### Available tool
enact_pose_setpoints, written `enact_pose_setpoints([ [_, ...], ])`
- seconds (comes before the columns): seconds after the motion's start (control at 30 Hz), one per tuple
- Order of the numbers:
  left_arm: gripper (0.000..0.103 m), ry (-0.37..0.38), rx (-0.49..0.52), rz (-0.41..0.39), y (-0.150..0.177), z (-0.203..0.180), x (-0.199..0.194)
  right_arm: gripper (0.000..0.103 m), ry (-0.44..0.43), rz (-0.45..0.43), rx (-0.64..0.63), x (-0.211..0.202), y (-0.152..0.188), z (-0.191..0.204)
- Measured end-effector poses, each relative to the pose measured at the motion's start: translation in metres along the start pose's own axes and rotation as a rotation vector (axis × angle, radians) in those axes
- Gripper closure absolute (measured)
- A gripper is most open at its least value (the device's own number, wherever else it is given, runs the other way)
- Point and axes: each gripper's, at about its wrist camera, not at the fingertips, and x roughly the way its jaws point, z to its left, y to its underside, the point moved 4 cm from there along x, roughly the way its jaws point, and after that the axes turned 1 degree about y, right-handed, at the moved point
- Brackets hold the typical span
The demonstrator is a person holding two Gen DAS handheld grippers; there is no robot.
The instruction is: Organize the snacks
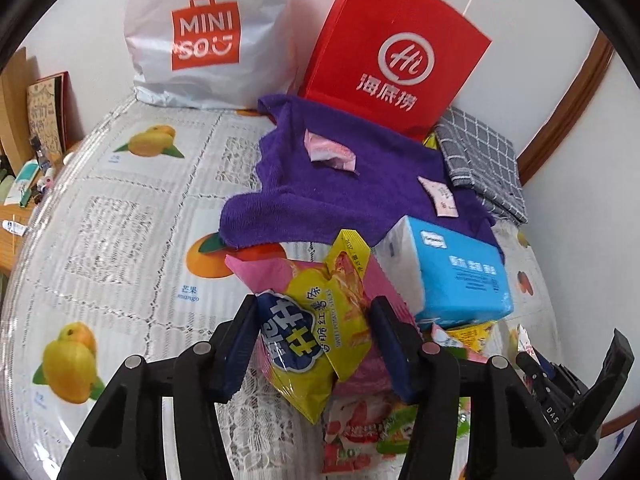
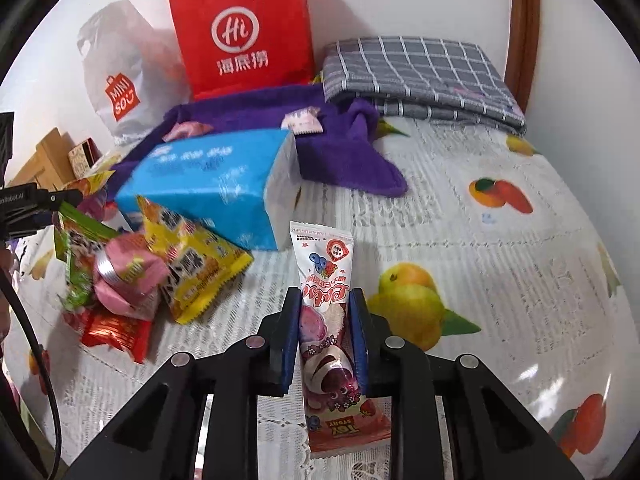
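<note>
Both grippers hold snacks above a fruit-print tablecloth (image 1: 120, 208). The left gripper (image 1: 314, 344), low centre of its frame, has its jaws narrowed onto a yellow packet (image 1: 320, 328), pads pressing both sides, the packet's top poking up past the fingertips and its tail hanging below. The right gripper (image 2: 325, 332), low centre of its view, is clamped tight on a slim pink wrapper (image 2: 328, 320) that runs lengthwise between the pads. The snack pile (image 2: 160, 272) sits at the left of the right view, beside a blue tissue pack (image 2: 216, 184). To finish well, each packet should probably be lifted clear of the pile without squeezing harder, as crisps crush easily, then set down with its like, away from the purple towel (image 1: 340, 184).
</note>
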Motion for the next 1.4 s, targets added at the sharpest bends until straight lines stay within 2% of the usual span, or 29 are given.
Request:
enact_pose_setpoints([
  [0.27,0.051,0.033,0.039,-0.034,-0.007,-0.022,-0.029,0.080,-0.006,-0.048,-0.008,-0.030,-0.022,0.009],
  [0.57,0.053,0.068,0.070,-0.054,-0.023,-0.048,-0.043,0.079,-0.029,-0.096,-0.016,-0.052,-0.060,0.019],
  [1.03,0.053,0.093,0.157,-0.081,-0.071,-0.099,-0.050,0.079,-0.081,-0.140,-0.077,-0.052,-0.134,0.040],
  [1.2,0.055,0.088,0.165,-0.080,-0.088,-0.104,-0.042,0.079,-0.098,-0.149,-0.094,-0.044,-0.159,0.046],
  [1.23,0.058,0.086,0.165,-0.080,-0.091,-0.104,-0.039,0.079,-0.101,-0.150,-0.096,-0.042,-0.163,0.046],
  [1.27,0.068,0.090,0.164,-0.082,-0.094,-0.103,-0.036,0.080,-0.103,-0.150,-0.095,-0.040,-0.166,0.046],
  [1.33,0.074,0.100,0.156,-0.075,-0.098,-0.102,-0.030,0.080,-0.113,-0.149,-0.092,-0.034,-0.174,0.046],
  [1.37,0.084,0.109,0.154,-0.070,-0.101,-0.101,-0.026,0.080,-0.117,-0.147,-0.091,-0.031,-0.176,0.046],
  [1.4,0.087,0.117,0.158,-0.062,-0.102,-0.101,-0.022,0.080,-0.118,-0.140,-0.091,-0.025,-0.179,0.045],
])
